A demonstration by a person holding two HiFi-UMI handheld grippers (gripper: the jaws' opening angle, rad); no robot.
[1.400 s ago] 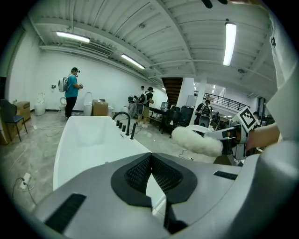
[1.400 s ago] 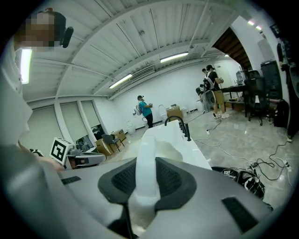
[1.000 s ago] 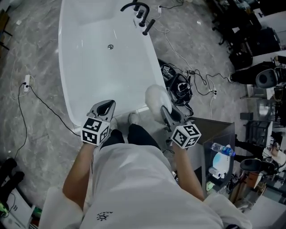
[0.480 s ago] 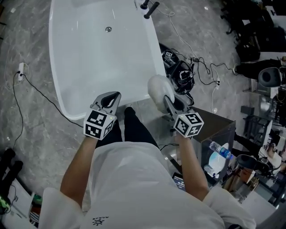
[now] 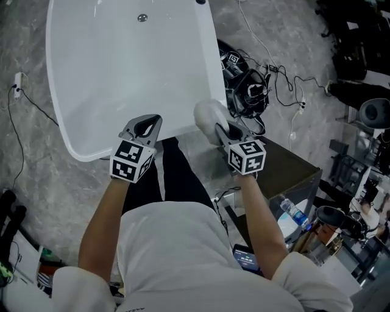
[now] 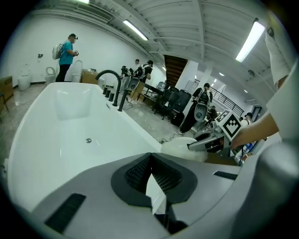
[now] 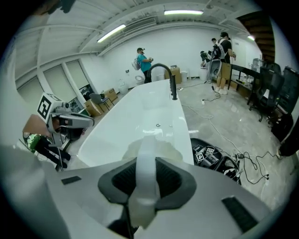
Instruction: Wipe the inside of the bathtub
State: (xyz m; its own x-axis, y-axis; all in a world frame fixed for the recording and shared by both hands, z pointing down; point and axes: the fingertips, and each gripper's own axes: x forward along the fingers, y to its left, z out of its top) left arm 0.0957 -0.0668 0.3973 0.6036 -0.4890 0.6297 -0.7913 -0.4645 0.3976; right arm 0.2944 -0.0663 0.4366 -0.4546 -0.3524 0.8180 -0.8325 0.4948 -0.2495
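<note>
- Head view: white bathtub [image 5: 122, 73] runs up from the middle of the frame on a grey marble floor [image 5: 36, 177]; drain [image 5: 142, 17] sits near the far end, inside is bare.
- Person stands at the near end of the tub, one pair of tongs in each hand.
- Left tongs [image 5: 148, 122] hang over the near rim, pointing into the tub.
- Left gripper view: the left jaws are closed together at the tips, with nothing between them.
- Right tongs [image 5: 220, 129] are by the tub's near right corner, clamped on a white sponge [image 5: 208, 114].
- Right gripper view: the jaws pinch the white strap [image 7: 145, 177] of the sponge; the sponge body sticks out ahead of the tips.
- Sponge is over the near right edge of the rim, outside the basin; cannot tell if it touches the rim.
- Black curved faucet [image 7: 166, 70] stands on the tub's far right rim.
- Tangle of black cables [image 5: 250, 91] and gear lies on the floor just right of the tub.
- Other people stand well back in the room.
</note>
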